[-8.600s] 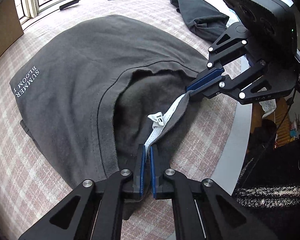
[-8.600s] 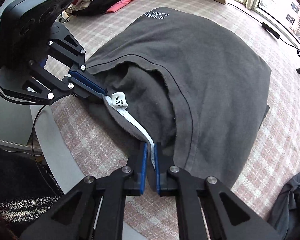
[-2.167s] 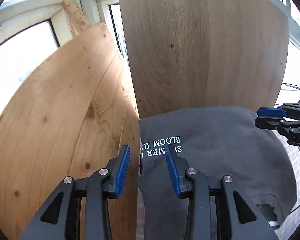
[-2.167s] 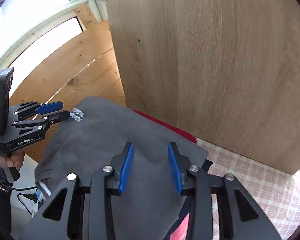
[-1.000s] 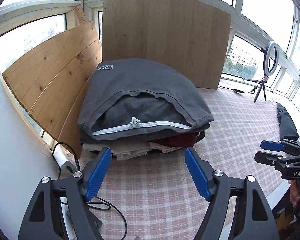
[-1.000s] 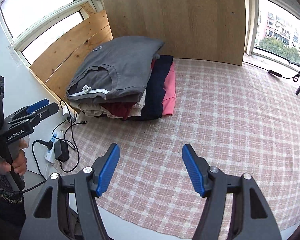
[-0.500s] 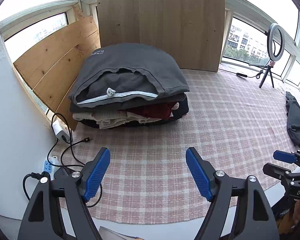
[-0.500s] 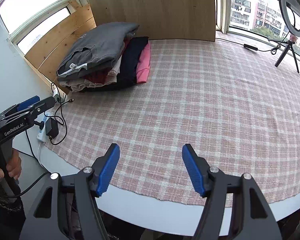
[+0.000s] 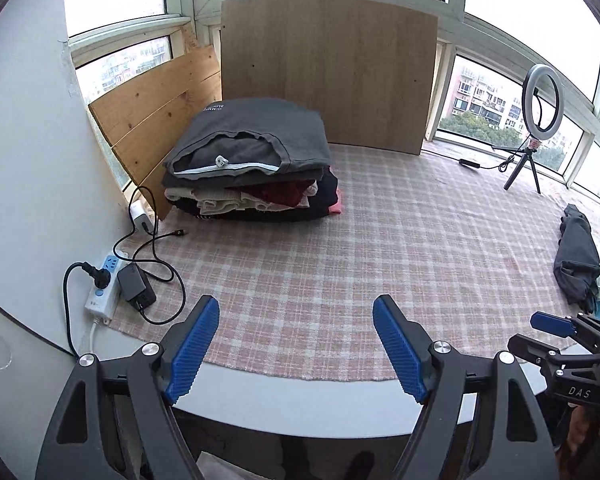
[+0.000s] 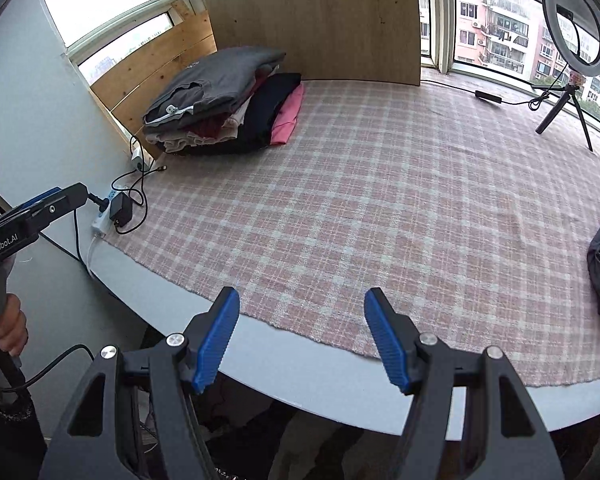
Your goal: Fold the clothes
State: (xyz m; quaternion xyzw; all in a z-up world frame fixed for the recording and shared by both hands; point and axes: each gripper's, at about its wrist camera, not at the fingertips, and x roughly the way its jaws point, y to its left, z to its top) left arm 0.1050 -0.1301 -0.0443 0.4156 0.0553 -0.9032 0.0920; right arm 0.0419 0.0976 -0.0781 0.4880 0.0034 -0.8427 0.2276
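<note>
Setting: a table covered with a pink-and-white checked cloth (image 9: 400, 248), set in a windowed corner and seen from two wrist cameras looking across it from the near edge.

Left gripper (image 9: 296, 344): hovers over the near edge of the table with its blue-padded jaws spread wide and nothing between them. In the right wrist view it shows at the far left edge, held in a hand, but too side-on there to judge the jaws.

Right gripper (image 10: 302, 338): also over the near edge, jaws spread wide, holding nothing. In the left wrist view it appears at the lower right, black with a blue pad.

Grey T-shirt (image 9: 252, 142): folded, lying on top of the pile in the far left corner, well apart from both grippers. Its open neckline with a pale band and small white label faces the cameras; small white lettering sits at its far left corner.

Pile of folded clothes (image 9: 260, 198): under the grey T-shirt, with cream, dark red, black and pink layers showing at the edges. It rests on the checked cloth, just in front of the wooden boards.

Wooden boards (image 9: 328, 76): one large panel upright behind the pile, a paler planked one leaning to its left.

Unfolded dark garment (image 9: 578, 256): crumpled at the far right edge of the table, well apart from the pile.

Power strip (image 9: 102, 286): on the table's left edge beside the cloth, with a black plug, adapter and looping cables.

Ring light (image 9: 540, 100): on a small tripod at the far right, by the windows.
</note>
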